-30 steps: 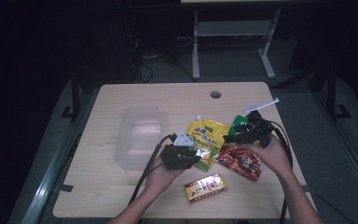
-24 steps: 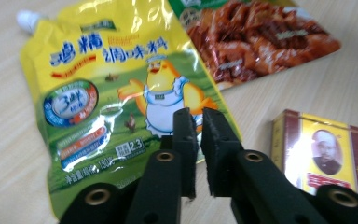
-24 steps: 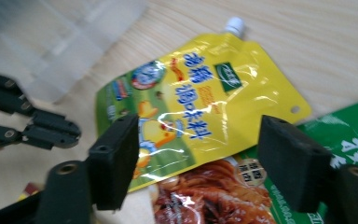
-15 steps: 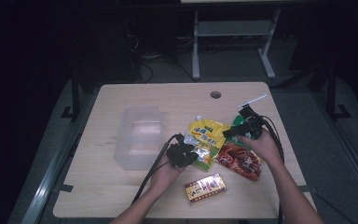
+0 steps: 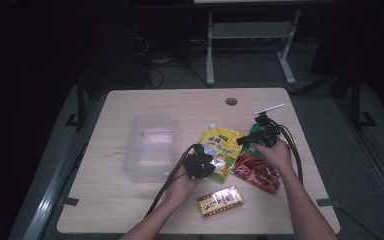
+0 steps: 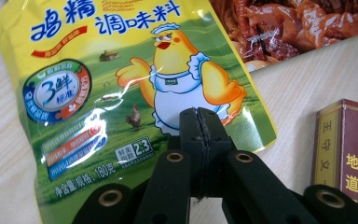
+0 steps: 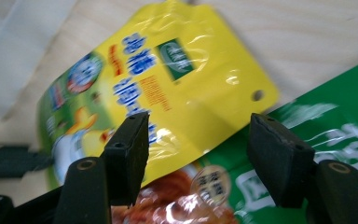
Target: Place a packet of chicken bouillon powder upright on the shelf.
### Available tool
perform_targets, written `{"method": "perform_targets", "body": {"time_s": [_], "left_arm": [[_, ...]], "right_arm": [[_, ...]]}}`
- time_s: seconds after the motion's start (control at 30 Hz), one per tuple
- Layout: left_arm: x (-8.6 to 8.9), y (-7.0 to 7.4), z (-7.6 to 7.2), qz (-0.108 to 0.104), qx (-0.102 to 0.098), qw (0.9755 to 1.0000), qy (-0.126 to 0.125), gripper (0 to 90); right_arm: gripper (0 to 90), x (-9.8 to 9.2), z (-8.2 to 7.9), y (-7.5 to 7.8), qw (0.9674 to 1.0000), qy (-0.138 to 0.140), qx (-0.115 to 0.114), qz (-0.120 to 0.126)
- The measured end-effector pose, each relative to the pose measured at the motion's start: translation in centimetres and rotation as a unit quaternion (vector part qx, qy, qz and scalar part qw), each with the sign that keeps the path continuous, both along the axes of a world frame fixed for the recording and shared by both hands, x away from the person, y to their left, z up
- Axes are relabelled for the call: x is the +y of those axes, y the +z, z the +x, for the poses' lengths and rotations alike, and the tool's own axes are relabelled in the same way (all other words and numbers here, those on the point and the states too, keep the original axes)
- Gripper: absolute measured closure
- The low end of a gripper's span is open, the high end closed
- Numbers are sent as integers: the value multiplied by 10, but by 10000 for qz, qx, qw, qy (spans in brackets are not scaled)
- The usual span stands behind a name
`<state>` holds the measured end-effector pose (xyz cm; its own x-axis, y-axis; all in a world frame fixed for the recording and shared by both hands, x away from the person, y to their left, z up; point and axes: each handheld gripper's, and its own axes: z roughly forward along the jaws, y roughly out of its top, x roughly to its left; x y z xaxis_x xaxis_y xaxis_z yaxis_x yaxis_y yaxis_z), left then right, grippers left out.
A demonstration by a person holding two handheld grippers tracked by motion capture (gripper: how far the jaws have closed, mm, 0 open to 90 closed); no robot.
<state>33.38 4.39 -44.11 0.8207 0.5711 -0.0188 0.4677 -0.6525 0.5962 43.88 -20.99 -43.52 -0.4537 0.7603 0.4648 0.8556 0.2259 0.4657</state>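
A yellow chicken-seasoning pouch (image 5: pixel 223 146) lies flat at the table's middle right. My left gripper (image 5: pixel 203 164) comes at it from the lower left. In the left gripper view its jaws (image 6: pixel 199 116) are pressed together, with their tips pinching the pouch (image 6: pixel 121 84) near its bottom edge. My right gripper (image 5: pixel 246 140) hovers over the pouch's top right corner. Its jaws (image 7: pixel 198 135) have just been closing and stand apart. The corner of the pouch (image 7: pixel 191 70) and the edge of a green packet (image 7: pixel 340 116) lie below the gap, untouched.
A red snack packet (image 5: pixel 259 173) lies right of the pouch, partly under it. A small brown and yellow box (image 5: pixel 221 201) sits near the front edge. A clear plastic container (image 5: pixel 150 147) stands to the left. A cable hole (image 5: pixel 231 101) marks the table's far side.
Both hands have come down toward the pouch. The right gripper has moved left from over the green packet to the pouch's top corner. The left gripper has settled on the pouch's bottom edge.
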Motion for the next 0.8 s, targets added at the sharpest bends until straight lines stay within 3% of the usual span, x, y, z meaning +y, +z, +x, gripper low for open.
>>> {"method": "perform_targets", "body": {"time_s": [0.03, 0.07, 0.13, 0.17, 0.37, 0.47, 0.5, 0.57, 0.63, 0.7, 0.8], "left_arm": [[0, 0, 0, 0, 31, 10000, 0, 893], [3, -1, 1, 5, 23, 10000, 1, 894], [4, -1, 2, 16, 70, 10000, -13, 894], [6, -2, 3, 24, 88, 10000, 13, 895], [11, -4, 2, 159, 137, 9998, 1, 892], [12, -1, -2, 77, 64, 9999, 4, 881], [14, 5, -4, -1, -79, 10000, -7, 877], [14, 7, -4, -70, -144, 9999, 28, 869], [14, 14, -2, -248, -306, 9991, 168, 851], [14, 15, 0, -288, -301, 9989, 217, 832], [13, 11, 8, -188, -232, 9989, 372, 825]], "right_arm": [[404, 0, 0, 0, 10000, 0, 0, 0], [406, 3, 0, -1, 9997, -94, -42, -207], [401, 3, 1, -3, 9996, -133, -46, -232], [406, 2, 3, -7, 9999, -124, 82, -76], [415, 3, 5, -12, 9998, -153, 81, 34], [408, -1, 7, -15, 9994, -308, 109, 98], [402, -2, 8, -15, 9993, -353, 95, 114], [400, -2, 9, -16, 9992, -402, 68, 48], [417, -2, 11, -18, 9990, -418, 68, 167], [418, -1, 13, -20, 9990, -424, 62, 121], [440, 0, 14, -22, 9989, -446, 55, 155]]}}
